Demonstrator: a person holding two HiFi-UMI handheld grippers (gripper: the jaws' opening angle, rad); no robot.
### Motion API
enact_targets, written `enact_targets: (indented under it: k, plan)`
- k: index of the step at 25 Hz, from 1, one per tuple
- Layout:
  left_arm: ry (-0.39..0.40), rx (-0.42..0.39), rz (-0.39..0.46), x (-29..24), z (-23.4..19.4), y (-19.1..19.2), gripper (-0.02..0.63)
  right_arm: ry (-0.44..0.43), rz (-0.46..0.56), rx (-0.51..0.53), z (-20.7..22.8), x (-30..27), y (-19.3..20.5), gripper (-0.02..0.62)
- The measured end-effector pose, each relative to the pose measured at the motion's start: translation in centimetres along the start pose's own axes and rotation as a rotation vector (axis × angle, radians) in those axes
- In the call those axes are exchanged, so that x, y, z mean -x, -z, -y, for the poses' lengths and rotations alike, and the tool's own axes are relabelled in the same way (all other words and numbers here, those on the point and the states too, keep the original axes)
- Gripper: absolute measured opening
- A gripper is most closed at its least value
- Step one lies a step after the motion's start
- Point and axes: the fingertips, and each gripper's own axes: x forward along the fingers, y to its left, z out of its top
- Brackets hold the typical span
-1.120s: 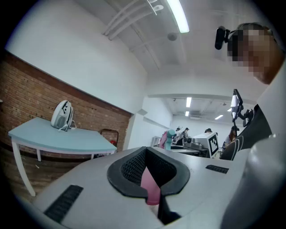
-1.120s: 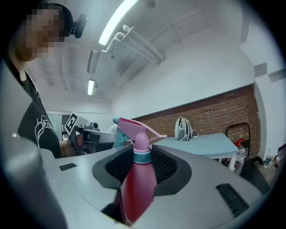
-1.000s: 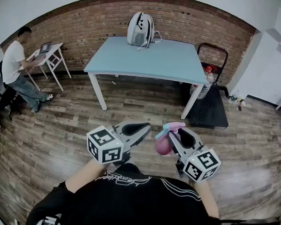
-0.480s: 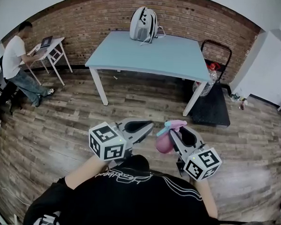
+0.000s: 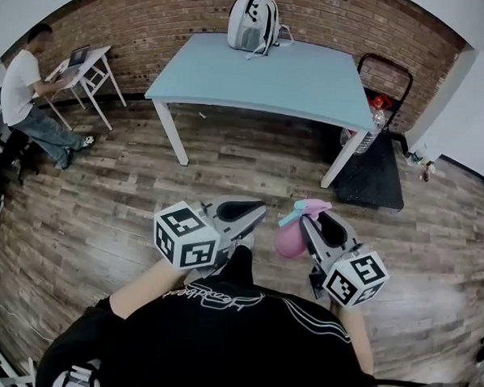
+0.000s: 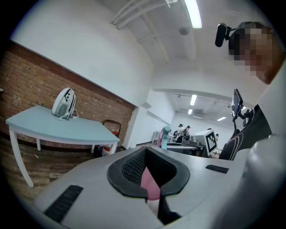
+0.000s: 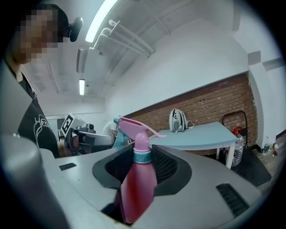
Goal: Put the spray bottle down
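1. The right gripper point(image 5: 323, 225) is clamped tight on a pink spray bottle point(image 7: 137, 179), its jaws pressing the body below the teal collar.
2. The bottle is held in the air over the wooden floor point(image 5: 104, 206), well in front of the light blue table point(image 5: 264, 76).
3. The left gripper point(image 5: 237, 214), also in front of the table, has its jaws closed together and holds nothing.

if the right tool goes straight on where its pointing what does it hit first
The right tool would likely meet the blue table first, at its front edge; only floor lies between. Height is unclear: it could pass above, toward the backpack.
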Motion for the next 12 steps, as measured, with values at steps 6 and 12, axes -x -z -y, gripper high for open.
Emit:
enact_targets:
  k: [6, 12]
  plan:
    - [0.024, 0.011, -0.021, -3.8, -5.6, -0.8, 0.008, 0.032, -0.020, -0.012, 4.8, -4.1, 0.3, 0.130]
    - [0.059, 0.020, -0.034, -9.8, -13.0, -3.7, 0.008, 0.071, -0.037, -0.035, 11.6, -9.9, -0.8, 0.130]
